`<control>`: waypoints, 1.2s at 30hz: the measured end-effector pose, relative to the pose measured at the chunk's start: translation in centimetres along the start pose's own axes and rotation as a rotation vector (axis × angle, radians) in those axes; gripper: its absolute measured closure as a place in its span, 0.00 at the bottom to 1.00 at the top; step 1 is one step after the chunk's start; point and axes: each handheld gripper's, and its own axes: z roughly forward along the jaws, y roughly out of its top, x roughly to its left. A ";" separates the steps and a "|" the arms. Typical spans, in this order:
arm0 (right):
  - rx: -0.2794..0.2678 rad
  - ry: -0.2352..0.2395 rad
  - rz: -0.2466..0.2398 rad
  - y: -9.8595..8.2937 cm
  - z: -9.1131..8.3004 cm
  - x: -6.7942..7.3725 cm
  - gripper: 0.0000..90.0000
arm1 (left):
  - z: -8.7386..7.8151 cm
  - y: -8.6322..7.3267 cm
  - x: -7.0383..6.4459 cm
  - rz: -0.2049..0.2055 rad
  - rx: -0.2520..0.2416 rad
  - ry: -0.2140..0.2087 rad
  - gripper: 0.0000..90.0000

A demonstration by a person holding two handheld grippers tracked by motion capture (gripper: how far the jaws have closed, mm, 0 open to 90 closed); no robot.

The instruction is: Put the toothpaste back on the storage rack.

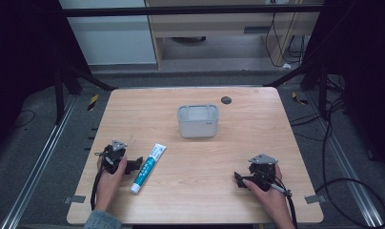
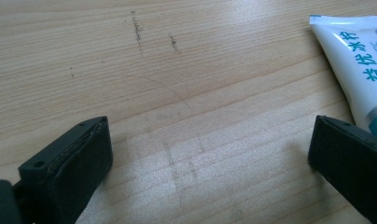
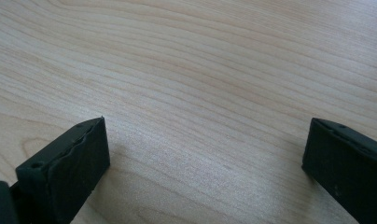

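High view: the toothpaste tube (image 1: 148,168) lies on the table (image 1: 200,200) just beside the left gripper (image 1: 133,165), long axis running from near left to far right; the right gripper (image 1: 238,178) sits well apart.

Left gripper view: jaws spread wide, the tube beside the right-hand jaw, none between them.

Right gripper view: jaws wide apart over bare wood.

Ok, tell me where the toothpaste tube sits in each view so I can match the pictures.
High view: the toothpaste tube lies lower left of centre, just right of the left gripper, cap toward the person.
Left gripper view: its flat crimped end is at the top right, running behind the right-hand jaw.
Right gripper view: bare wood between the jaws, no tube.
Shared landmark: the wooden table.
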 end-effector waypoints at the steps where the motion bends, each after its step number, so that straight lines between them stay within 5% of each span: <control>1: 0.000 0.000 0.001 0.0 0.0 0.0 0.01 | 0.0 0.0 0.0 0.000 0.000 0.000 0.00; 5: 0.000 0.000 0.000 0.0 0.0 0.0 0.01 | -0.2 -0.2 0.1 0.016 0.001 -0.014 0.00; 8: 0.000 0.000 0.001 0.0 0.0 0.0 0.01 | -1.3 0.0 0.0 0.047 -0.026 0.033 0.02; 11: 0.000 0.000 0.001 0.0 0.0 0.0 0.01 | -2.3 0.0 -0.1 0.031 -0.046 0.041 0.03; 14: 0.000 0.000 0.000 0.0 0.0 0.0 0.01 | -3.2 0.2 -0.5 0.043 -0.028 0.059 0.03; 23: 0.001 0.007 -0.002 0.0 0.0 0.0 0.01 | -5.3 0.7 -1.2 0.082 -0.048 0.027 0.03; 36: 0.000 0.008 -0.001 0.0 0.0 0.0 0.01 | -6.3 1.3 -1.9 0.105 -0.052 0.039 0.03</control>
